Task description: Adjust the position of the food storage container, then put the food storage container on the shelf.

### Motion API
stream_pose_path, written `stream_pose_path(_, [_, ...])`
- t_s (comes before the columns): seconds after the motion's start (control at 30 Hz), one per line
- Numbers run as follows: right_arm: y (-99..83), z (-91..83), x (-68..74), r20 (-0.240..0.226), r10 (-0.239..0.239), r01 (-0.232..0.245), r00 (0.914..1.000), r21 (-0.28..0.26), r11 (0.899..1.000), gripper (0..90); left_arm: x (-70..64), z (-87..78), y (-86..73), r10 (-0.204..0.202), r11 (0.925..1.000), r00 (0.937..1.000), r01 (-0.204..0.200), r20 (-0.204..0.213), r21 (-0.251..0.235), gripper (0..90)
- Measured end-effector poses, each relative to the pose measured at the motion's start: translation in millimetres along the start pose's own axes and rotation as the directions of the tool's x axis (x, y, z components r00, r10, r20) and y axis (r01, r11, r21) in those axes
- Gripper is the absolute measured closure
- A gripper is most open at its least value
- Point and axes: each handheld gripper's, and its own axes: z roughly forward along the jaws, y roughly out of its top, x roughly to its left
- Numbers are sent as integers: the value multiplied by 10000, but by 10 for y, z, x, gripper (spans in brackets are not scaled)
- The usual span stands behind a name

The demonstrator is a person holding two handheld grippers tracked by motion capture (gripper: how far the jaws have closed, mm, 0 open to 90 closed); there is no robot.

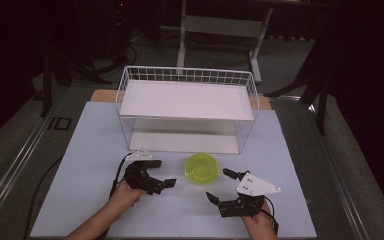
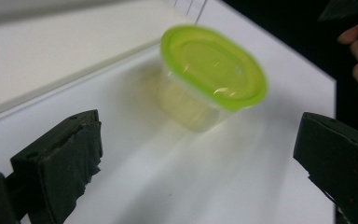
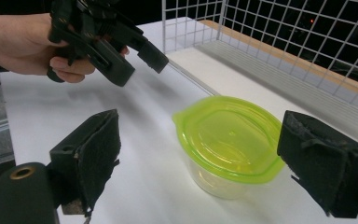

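1. Both tongs gape wide and hold nothing: left tongs (image 1: 164, 173) and right tongs (image 1: 220, 185) flank a lidded green tub (image 1: 201, 168).
2. Tub stands on the white table (image 1: 80, 165), just before the wire rack (image 1: 187, 107), near both, touching neither.

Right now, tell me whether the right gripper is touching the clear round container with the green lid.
Apart. In the right gripper view the container stands between the open jaws of the right gripper, bare table on both sides.

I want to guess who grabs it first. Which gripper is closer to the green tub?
Left, but only slightly. The left gripper sits just left of the tub; the right gripper is in front, to its right.
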Motion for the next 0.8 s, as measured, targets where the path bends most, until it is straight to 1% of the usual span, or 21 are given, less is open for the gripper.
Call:
stream_pose_path(0.03, [0, 0, 0, 0, 0, 0, 10000, 0, 10000, 119, 0, 0, 0, 0, 10000, 10000, 0, 0, 0, 21])
stream_pose_path(0.07, [25, -7, -11, -409, 263, -261, 9988, 61, 9996, 106, -14, -11, 4, 33, 10000, 10000, -33, 47, -80, 21])
stream_pose_path(0.1, [34, -14, -14, -500, 320, -317, 9982, 77, 9995, 106, -36, -26, 14, 94, 9998, 9999, -92, 104, -163, 21])
stream_pose_path(0.13, [67, -41, 0, -176, 145, -145, 9997, 7, 9999, 106, -68, -43, 38, 148, 9994, 9997, -142, 184, -324, 21])
stream_pose_path(0.2, [81, -50, 0, -149, 100, -101, 9998, -16, 9999, 106, -101, -56, 78, 100, 9984, 9989, -74, 451, -563, 21])
stream_pose_path(0.27, [109, -73, -9, 30, 130, -129, 9999, -160, 9998, 105, -147, -52, 121, 227, 9975, 9987, -196, 463, -674, 21])
stream_pose_path(0.37, [148, -94, -29, 19, 26, -26, 10000, -138, 9999, 106, -207, -32, 180, 350, 9967, 9984, -315, 453, -754, 21])
stream_pose_path(0.4, [158, -100, -45, -132, 68, -69, 9999, -82, 9999, 106, -224, -24, 200, 346, 9967, 9983, -311, 460, -756, 21])
stream_pose_path(0.43, [158, -100, -45, -132, 68, -69, 9999, -82, 9999, 106, -240, -18, 221, 334, 9969, 9986, -304, 416, -722, 21])
stream_pose_path(0.47, [172, -102, -74, -297, 147, -149, 9994, -63, 9999, 112, -258, -17, 236, 348, 9958, 9985, -311, 416, -859, 21])
stream_pose_path(0.5, [172, -102, -74, -297, 147, -149, 9994, -63, 9999, 112, -276, -16, 254, 409, 9953, 9983, -371, 404, -898, 21])
stream_pose_path(0.53, [181, -104, -89, -271, 174, -177, 9995, -120, 9998, 131, -298, -9, 279, 567, 9944, 9980, -539, 289, -908, 21])
stream_pose_path(0.57, [197, -111, -107, -263, 105, -110, 9996, -199, 9997, 140, -309, -5, 294, 642, 9940, 9976, -616, 255, -907, 21])
stream_pose_path(0.6, [207, -114, -111, -203, 36, -40, 9998, -188, 9998, 160, -320, 2, 312, 738, 9927, 9970, -714, 221, -970, 21])
stream_pose_path(0.63, [222, -115, -115, -41, -141, 140, 9999, -152, 9998, 171, -331, 13, 335, 918, 9908, 9957, -901, 121, -1009, 21])
stream_pose_path(0.7, [235, -126, -119, 212, -255, 261, 9995, -284, 9993, 170, -345, 30, 364, 1115, 9879, 9938, -1107, 10, -1087, 21])
stream_pose_path(0.73, [235, -126, -119, 212, -255, 261, 9995, -284, 9993, 170, -345, 30, 364, 1115, 9879, 9938, -1107, 10, -1087, 21])
stream_pose_path(0.77, [258, -107, -109, 820, -744, 744, 9939, 23, 9972, 171, -362, 90, 418, 1314, 9872, 9913, -1303, 58, -926, 21])
stream_pose_path(0.8, [262, -102, -114, 807, -789, 779, 9936, 159, 9968, 187, -361, 113, 430, 1376, 9869, 9905, -1365, 74, -854, 21])
